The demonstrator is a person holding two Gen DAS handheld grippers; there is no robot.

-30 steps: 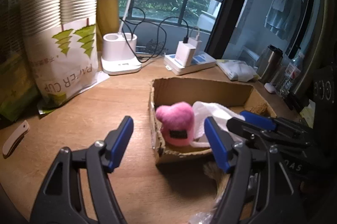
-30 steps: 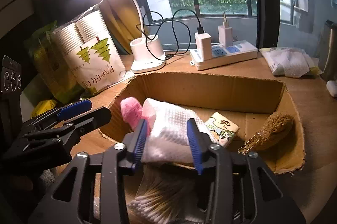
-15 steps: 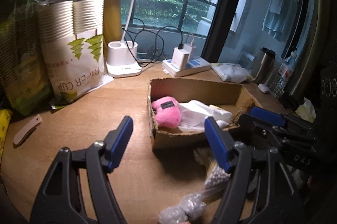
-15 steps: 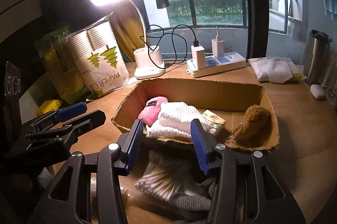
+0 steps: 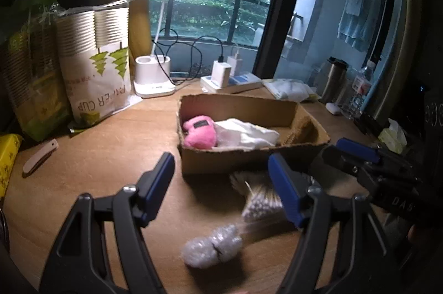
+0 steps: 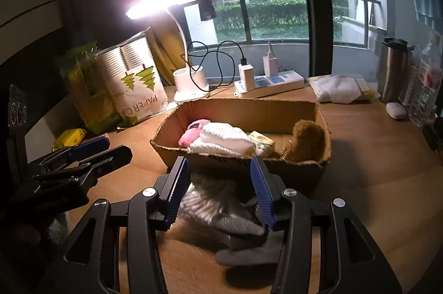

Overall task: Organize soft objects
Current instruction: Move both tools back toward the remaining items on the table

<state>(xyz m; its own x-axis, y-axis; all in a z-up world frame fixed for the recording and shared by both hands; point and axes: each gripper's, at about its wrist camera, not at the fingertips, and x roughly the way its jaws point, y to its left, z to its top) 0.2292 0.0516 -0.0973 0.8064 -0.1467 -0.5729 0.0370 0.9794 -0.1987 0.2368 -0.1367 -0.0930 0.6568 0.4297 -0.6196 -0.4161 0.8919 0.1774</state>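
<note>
A shallow brown corrugated cardboard box (image 6: 243, 111) with ragged torn edges sits on the wooden table (image 5: 116, 144) ahead of me. Inside it, at the left end, lies a fuzzy pink plush toy (image 5: 200, 131) with a small dark label, pressed against a folded white knitted cloth (image 6: 221, 140) with a waffle-like weave. Beside the cloth is a small printed tissue packet (image 6: 261, 140), and at the right end a shaggy brown plush (image 6: 307, 140) with a metal bead chain leans on the box wall.

In front of the box, on the table, rests a clear plastic bag of white-tipped cotton swabs (image 5: 257, 200), its neck knotted into a crinkly lump toward me. Just next to it lies a grey knitted fabric piece (image 6: 243, 227), soft and limp, though blurred.

My left gripper (image 5: 221, 189) hovers above the table short of the box, its blue ribbed pads spread wide apart with nothing between them; the swab bag shows through the gap but lies below. My right gripper (image 6: 221, 191) points toward the box's near wall, its pads moderately apart, framing the swabs and the grey fabric. The right pad sits against the fabric's edge in this view; I cannot tell whether it truly touches. Neither pad squeezes anything.
</note>
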